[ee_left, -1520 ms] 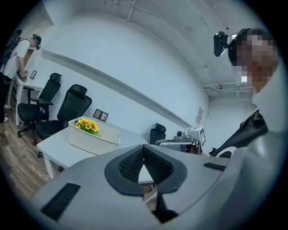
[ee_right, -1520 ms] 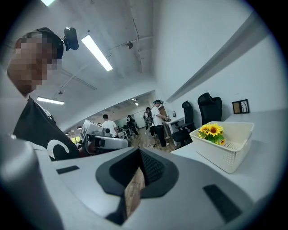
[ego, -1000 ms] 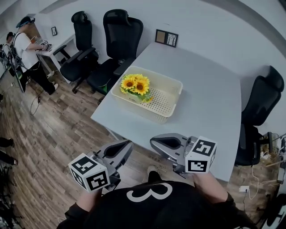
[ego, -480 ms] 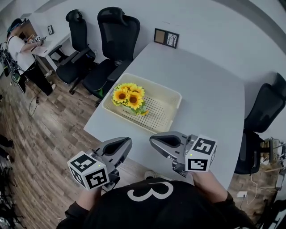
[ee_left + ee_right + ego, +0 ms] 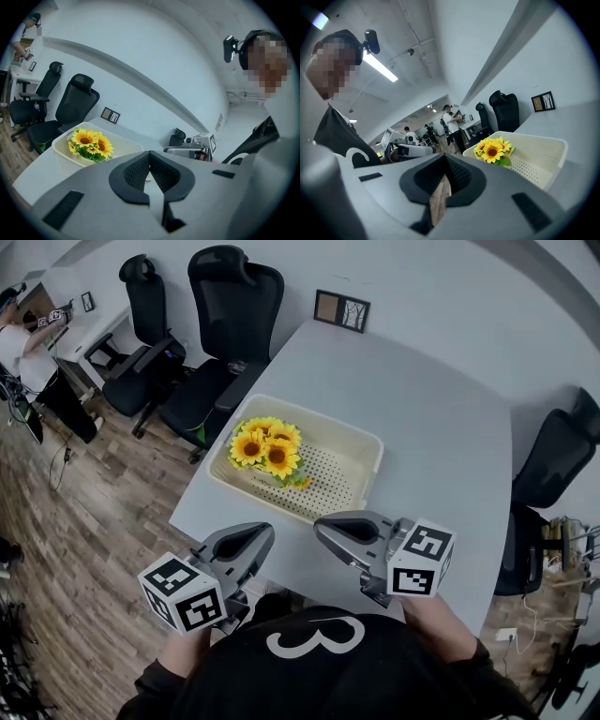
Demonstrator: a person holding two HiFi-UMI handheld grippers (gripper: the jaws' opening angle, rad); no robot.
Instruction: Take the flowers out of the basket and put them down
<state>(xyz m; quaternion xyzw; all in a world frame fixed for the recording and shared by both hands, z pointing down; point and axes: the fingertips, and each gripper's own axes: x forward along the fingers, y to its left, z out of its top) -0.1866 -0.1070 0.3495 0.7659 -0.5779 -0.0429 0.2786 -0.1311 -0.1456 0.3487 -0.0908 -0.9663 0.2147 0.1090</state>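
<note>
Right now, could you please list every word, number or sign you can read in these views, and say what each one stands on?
"3", white and lying on its side: on the person's black shirt.
Left cube and right cube: black-and-white square patterns only, no letters.
Framed picture: no text readable.
Wall notice: too small to read.
</note>
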